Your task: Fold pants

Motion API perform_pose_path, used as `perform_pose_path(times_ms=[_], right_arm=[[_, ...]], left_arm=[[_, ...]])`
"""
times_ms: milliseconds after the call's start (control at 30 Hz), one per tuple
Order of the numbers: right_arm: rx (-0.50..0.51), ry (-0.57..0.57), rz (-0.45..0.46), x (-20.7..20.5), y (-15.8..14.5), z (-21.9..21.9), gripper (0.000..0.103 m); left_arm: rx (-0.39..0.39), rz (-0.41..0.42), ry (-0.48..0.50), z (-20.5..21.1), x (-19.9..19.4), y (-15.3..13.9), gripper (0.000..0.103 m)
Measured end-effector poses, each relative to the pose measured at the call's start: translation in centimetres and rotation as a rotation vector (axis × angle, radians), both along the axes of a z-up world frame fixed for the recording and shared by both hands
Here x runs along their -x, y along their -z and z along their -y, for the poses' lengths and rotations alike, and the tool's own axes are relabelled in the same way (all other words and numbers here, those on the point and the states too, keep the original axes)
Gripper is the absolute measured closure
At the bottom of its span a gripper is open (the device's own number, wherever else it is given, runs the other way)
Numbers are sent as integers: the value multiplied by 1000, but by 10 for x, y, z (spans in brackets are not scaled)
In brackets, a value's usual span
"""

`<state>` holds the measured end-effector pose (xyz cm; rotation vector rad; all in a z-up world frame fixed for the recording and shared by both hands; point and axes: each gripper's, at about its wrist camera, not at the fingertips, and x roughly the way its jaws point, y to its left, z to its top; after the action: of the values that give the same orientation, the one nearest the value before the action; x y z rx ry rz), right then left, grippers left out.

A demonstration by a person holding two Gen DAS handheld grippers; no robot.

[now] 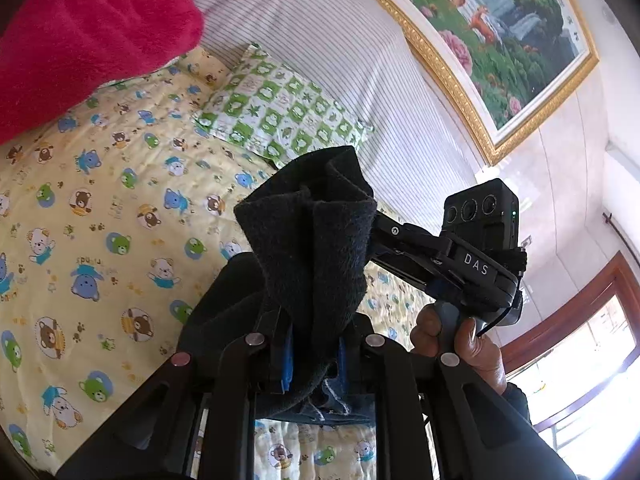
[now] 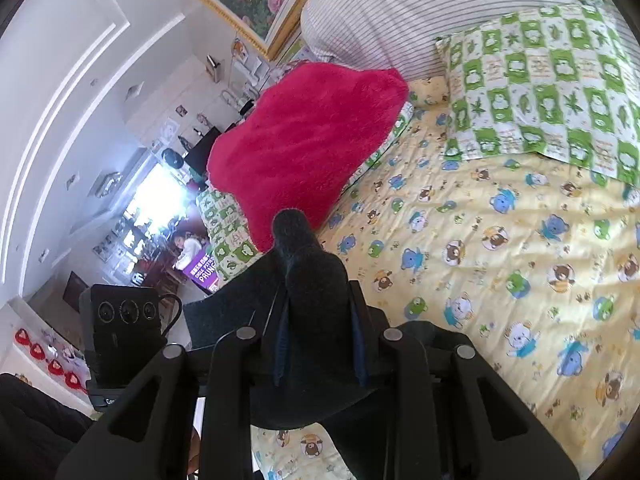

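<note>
The pants (image 1: 308, 248) are dark fleecy fabric, bunched and lifted above the bed. My left gripper (image 1: 314, 356) is shut on a fold of them; the cloth fills the gap between its fingers and hides the tips. My right gripper (image 1: 372, 236) shows in the left wrist view, coming in from the right with its tips buried in the same bunch. In the right wrist view the right gripper (image 2: 318, 344) is shut on the pants (image 2: 312, 280), which stick up between its fingers. The left gripper's body (image 2: 124, 332) is at the lower left.
A yellow bear-print bedsheet (image 1: 100, 220) covers the bed below. A green checked pillow (image 2: 552, 88) lies by the striped headboard (image 2: 400, 12). A red fluffy blanket (image 2: 304, 140) is piled at the bed's edge. A framed painting (image 1: 500, 32) hangs on the wall.
</note>
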<state>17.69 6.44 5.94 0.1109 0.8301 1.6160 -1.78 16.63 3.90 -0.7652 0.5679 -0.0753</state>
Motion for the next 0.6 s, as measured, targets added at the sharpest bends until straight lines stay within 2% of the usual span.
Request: perform_pose_path(times_ms=[367,600], right_arm=[[-40,49,-12,-9,6,49,75],[-59,108,-40,-24,21,91,75]], left_arm=[[-65,-16,66,40,-12,-9,88],[-139,-53,135,84,-31,-11,87]])
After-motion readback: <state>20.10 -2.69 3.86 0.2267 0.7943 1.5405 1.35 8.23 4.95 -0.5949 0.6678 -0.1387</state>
